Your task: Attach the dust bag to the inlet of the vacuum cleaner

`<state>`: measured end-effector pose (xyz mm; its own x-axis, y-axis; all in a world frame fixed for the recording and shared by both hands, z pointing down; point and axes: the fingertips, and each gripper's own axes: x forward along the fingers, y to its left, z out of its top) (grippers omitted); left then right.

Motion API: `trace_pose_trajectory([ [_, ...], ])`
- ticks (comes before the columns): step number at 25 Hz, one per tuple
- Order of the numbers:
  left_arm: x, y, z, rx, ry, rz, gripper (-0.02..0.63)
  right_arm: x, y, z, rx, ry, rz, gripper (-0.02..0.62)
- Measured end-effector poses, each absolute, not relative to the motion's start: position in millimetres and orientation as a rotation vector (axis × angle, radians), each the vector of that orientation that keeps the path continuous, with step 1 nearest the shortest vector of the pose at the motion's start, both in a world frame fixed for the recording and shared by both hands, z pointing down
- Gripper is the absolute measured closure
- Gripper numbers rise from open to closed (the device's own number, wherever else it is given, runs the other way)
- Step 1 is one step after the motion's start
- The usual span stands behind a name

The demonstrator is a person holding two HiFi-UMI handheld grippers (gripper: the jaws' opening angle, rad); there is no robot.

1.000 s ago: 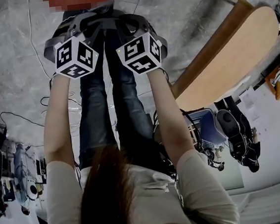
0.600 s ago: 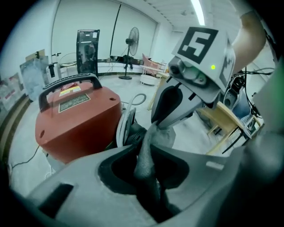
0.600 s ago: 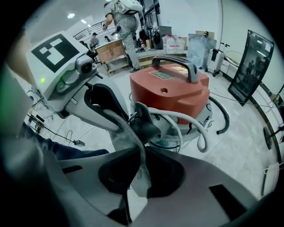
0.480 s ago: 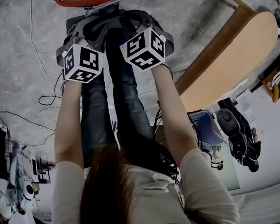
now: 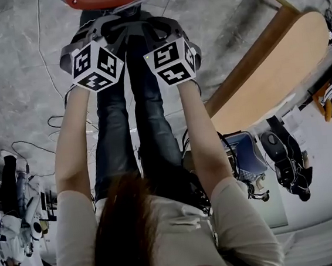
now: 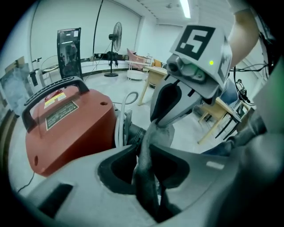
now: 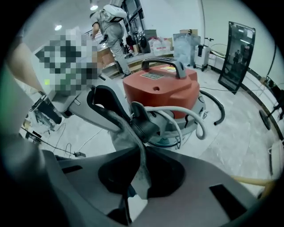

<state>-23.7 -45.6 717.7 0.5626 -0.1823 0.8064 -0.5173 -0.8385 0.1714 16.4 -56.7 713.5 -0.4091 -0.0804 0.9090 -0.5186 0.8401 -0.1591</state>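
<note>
While both grippers are held close together before the red vacuum cleaner [image 6: 66, 128] on the floor [image 7: 239, 146], the grey dust bag [image 6: 163, 135] is held between them, right at the black inlet [image 7: 143, 124]; whether it touches cannot be told. Left gripper [image 6: 143, 153]: jaws clamped on a fold of the bag, having just eased slightly wider with the cloth between them. Right gripper [image 7: 141, 166]: jaws closed on the bag's other edge, near the white hose [image 7: 186, 117].
</note>
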Motion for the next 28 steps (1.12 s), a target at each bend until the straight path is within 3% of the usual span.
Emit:
trace_pose_trajectory([
  [15, -25, -39, 723, 2.231, -0.589, 1.028, 0.52, 15, -54, 714, 0.385, -1.921, 0.508, 0.546],
  [28, -27, -26, 720, 2.158, -0.643, 1.029, 0.509, 18, -42, 709, 0.334, -1.913, 0.567, 0.499],
])
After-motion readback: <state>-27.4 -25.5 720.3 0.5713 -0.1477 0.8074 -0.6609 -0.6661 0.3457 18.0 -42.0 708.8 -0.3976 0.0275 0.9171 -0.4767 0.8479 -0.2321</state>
